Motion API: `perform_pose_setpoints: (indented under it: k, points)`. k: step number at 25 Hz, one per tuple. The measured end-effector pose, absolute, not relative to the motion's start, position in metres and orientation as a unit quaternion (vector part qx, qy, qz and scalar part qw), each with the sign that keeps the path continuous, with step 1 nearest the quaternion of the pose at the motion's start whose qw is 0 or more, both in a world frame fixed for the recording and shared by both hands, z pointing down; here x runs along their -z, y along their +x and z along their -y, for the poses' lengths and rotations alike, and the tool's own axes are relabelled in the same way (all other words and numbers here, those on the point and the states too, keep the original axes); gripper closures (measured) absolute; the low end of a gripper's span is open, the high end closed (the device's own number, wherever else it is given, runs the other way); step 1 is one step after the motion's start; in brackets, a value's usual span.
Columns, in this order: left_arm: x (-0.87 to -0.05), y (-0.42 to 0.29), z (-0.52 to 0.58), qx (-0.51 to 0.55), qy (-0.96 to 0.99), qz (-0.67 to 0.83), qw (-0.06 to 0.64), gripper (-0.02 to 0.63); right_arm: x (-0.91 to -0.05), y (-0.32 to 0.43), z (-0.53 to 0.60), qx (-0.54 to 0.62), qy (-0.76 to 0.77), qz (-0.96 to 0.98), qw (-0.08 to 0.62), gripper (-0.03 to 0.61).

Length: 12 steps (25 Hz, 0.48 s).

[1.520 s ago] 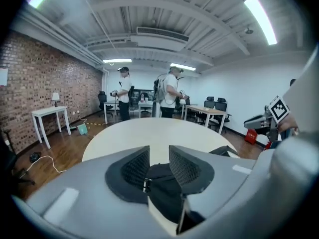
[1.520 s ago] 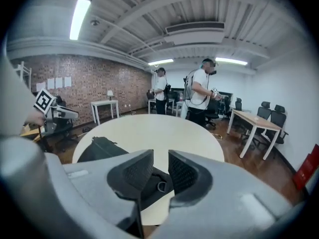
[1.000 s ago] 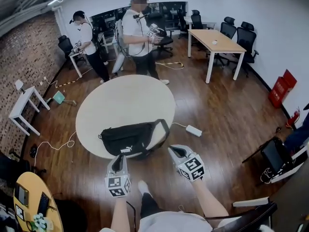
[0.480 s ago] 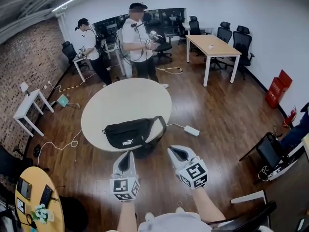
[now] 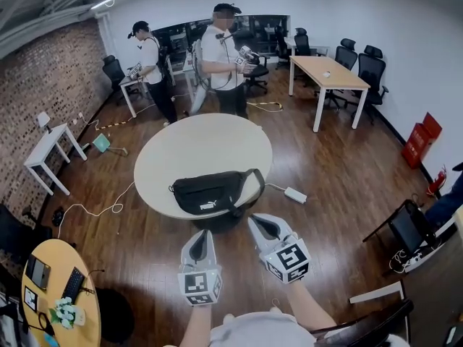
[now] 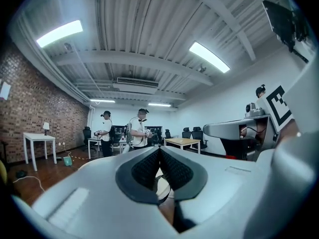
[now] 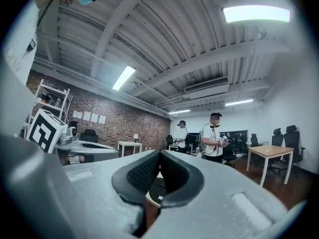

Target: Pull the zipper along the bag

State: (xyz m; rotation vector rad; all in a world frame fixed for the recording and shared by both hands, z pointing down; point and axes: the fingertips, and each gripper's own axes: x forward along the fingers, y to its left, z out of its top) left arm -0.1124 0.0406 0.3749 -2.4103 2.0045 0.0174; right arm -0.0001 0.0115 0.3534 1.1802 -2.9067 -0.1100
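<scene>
Two grey plastic grippers, the left gripper (image 5: 202,234) and right gripper (image 5: 258,222), are closed tight and empty, their ribbed dark jaw faces meeting. The soft black waist bag (image 5: 213,192) lies ahead on the round pale table (image 5: 192,147), at its near edge.

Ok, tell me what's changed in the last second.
The left gripper has drawn back off the near edge of the black fabric waist bag and shut on nothing. The right gripper stays shut, short of the bag. The bag still lies in place on the round pale table.
</scene>
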Motion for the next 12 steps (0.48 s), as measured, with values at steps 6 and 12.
perform_pose_setpoints:
  k: [6, 12]
  points:
    - [-0.364, -0.141, -0.053, -0.042, -0.759, -0.650, 0.019, 0.597, -0.353, -0.022, -0.021, 0.044, 0.372, 0.927, 0.000, 0.588]
    - [-0.368, -0.168, -0.060, -0.040, -0.755, -0.655, 0.013, 0.595, -0.354, -0.035, -0.023, 0.041, 0.381, 0.924, 0.005, 0.588]
